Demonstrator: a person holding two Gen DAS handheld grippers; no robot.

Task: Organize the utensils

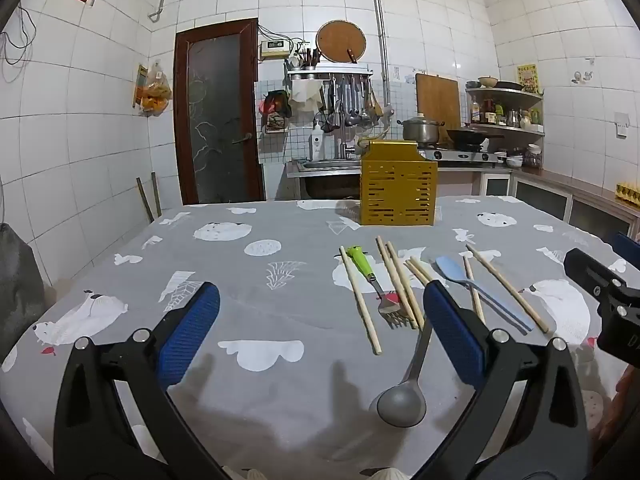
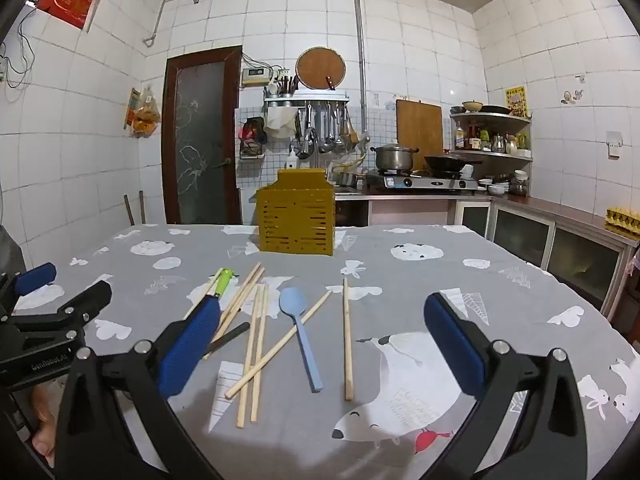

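The table (image 1: 280, 320), spread with a grey cloth printed with white bears and clouds, filled the near ground, and at its far edge the yellow slotted holder (image 1: 398, 188) stood upright, a boxy caddy with rows of short slits in its front wall. The utensils lay loose on the cloth between that holder and me, most with their long axes running roughly near to far. My left claw (image 1: 320, 336) hung above the cloth with its blue pads spread wide and nothing between them; my right claw (image 2: 320, 344) was just as wide and just as empty, over the chopsticks. The grey ladle (image 1: 404, 392) lay nearest, its round bowl toward me and its handle slanting away to the right behind my left claw's right pad. The bare wooden chopsticks (image 2: 256, 352) were scattered in singles and pairs, some parallel and pointing far, one crossing under the others on a diagonal, one alone on the right. The pale blue spoon (image 2: 300, 332) pointed its oval bowl toward the holder, handle toward me, touching a crossing chopstick. The fork with the bright green handle (image 1: 370, 280) lay on the left of the group, handle far, metal tines near.
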